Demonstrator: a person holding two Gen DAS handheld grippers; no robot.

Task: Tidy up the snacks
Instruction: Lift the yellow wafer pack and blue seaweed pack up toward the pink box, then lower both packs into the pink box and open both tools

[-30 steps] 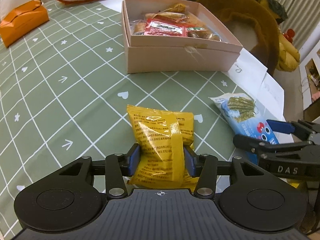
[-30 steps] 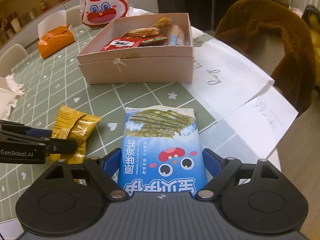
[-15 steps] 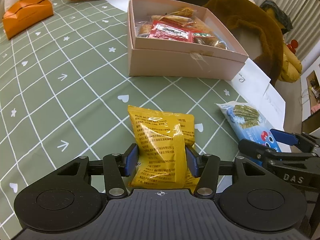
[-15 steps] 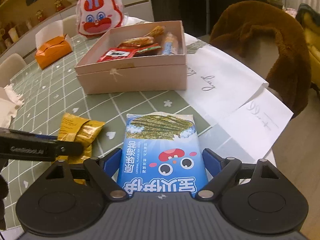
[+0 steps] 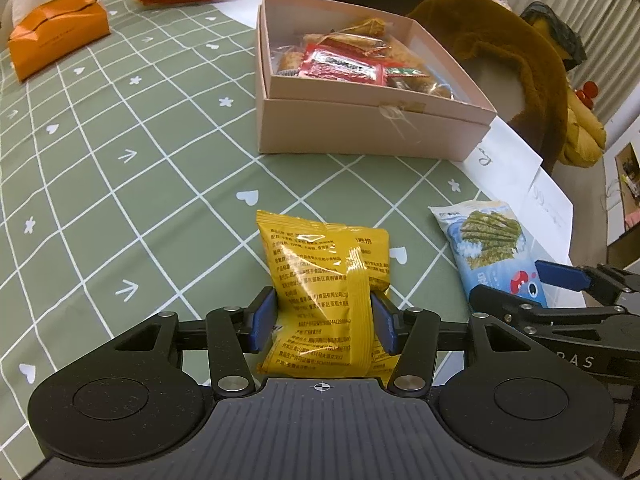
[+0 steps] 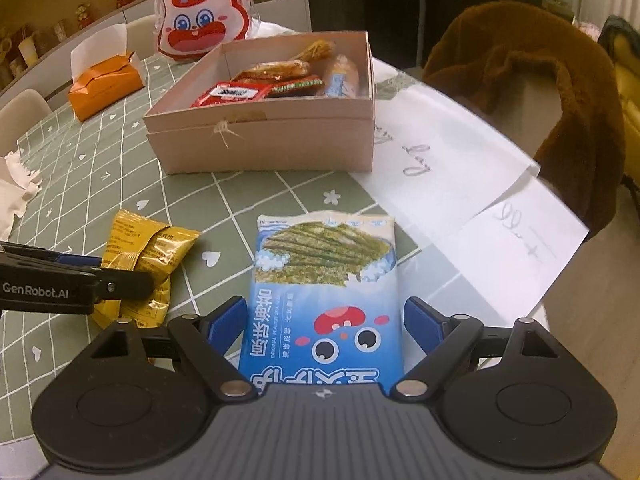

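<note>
My left gripper (image 5: 323,324) is shut on a yellow snack packet (image 5: 324,276) and holds it just above the green checked tablecloth (image 5: 120,168). My right gripper (image 6: 324,322) is shut on a blue seaweed snack packet (image 6: 326,280), its blue pads (image 6: 224,320) against the packet's sides. The seaweed packet also shows in the left wrist view (image 5: 488,244), and the yellow packet in the right wrist view (image 6: 148,256). Ahead stands an open pink box (image 5: 372,124) holding several wrapped snacks (image 5: 340,66); it also shows in the right wrist view (image 6: 264,140).
An orange tissue box (image 5: 56,36) and a red-and-white rabbit bag (image 6: 204,20) sit at the table's far side. White paper sheets (image 6: 460,176) lie at the right edge. A brown furry chair (image 6: 540,92) stands beyond the table. Crumpled white tissue (image 6: 16,184) lies at the left.
Both grippers have risen slightly and moved toward the pink box, each carrying its packet. The box looks closer and larger in both views.
</note>
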